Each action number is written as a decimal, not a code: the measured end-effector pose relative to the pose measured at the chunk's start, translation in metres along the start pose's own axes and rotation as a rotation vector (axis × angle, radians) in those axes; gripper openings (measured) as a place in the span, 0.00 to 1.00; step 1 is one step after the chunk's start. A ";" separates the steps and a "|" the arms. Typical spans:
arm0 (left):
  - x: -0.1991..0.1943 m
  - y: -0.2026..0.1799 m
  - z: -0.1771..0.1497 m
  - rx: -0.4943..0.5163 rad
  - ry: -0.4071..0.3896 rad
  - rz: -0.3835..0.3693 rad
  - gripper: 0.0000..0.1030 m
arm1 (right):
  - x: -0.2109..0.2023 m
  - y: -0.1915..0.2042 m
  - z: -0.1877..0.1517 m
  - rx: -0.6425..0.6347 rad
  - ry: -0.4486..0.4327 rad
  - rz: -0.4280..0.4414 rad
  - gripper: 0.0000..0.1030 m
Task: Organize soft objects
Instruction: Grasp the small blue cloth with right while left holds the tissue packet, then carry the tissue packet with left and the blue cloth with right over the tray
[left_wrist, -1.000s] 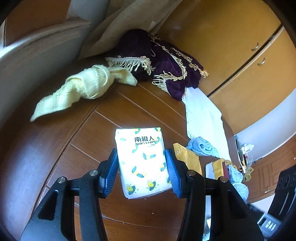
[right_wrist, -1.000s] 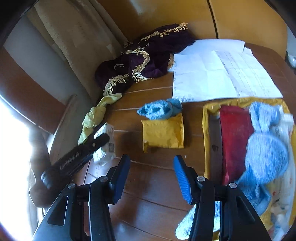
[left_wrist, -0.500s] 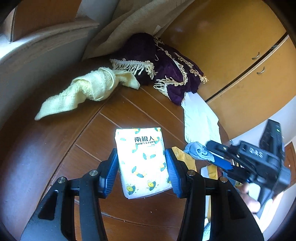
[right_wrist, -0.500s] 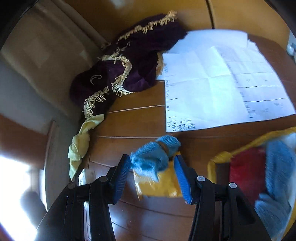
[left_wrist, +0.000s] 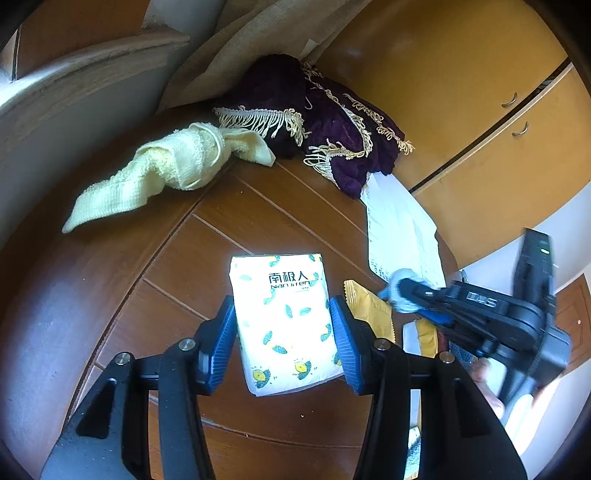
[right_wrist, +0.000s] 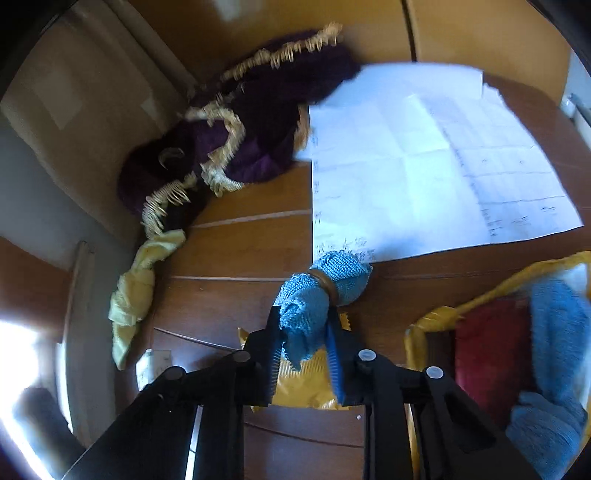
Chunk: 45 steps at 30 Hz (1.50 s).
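Now that the right gripper (right_wrist: 304, 354) has clamped its pads onto the blue knitted bundle (right_wrist: 321, 295), the pickup is on: half a second back those jaws stood wide around it, a second back they hung open and well short of it. The bundle, cinched by a band, pokes out ahead of the fingertips, over the yellow padded envelope (right_wrist: 299, 387) directly beneath. Off to the claw's right waits the yellow bin (right_wrist: 436, 321), already holding red and blue cloth, the likely drop spot. Meanwhile the left gripper (left_wrist: 282, 332) hasn't budged; it stays shut on the tissue pack (left_wrist: 284, 317). Farther ahead lie the pale yellow towel (left_wrist: 162, 170) and white paper sheets (right_wrist: 424, 162), then the purple fringed cloth (left_wrist: 325, 122) against the cabinet.
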<state>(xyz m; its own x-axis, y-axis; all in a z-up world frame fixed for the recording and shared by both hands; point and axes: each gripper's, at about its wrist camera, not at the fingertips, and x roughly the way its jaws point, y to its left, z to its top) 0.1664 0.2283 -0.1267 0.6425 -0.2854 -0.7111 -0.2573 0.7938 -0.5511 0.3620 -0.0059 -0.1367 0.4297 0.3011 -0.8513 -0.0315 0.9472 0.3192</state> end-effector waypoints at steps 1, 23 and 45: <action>0.000 0.001 0.000 -0.002 0.002 -0.005 0.47 | -0.010 0.001 -0.003 -0.013 -0.031 0.016 0.21; -0.044 -0.072 -0.067 0.066 0.047 -0.164 0.47 | -0.167 -0.082 -0.171 -0.149 -0.308 0.285 0.21; -0.038 -0.200 -0.175 0.284 0.216 -0.322 0.47 | -0.198 -0.179 -0.163 -0.090 -0.359 0.225 0.21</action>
<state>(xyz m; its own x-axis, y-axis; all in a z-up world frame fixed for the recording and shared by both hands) 0.0673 -0.0141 -0.0660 0.4850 -0.6219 -0.6148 0.1568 0.7535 -0.6385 0.1355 -0.2174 -0.0932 0.6893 0.4587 -0.5608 -0.2322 0.8731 0.4287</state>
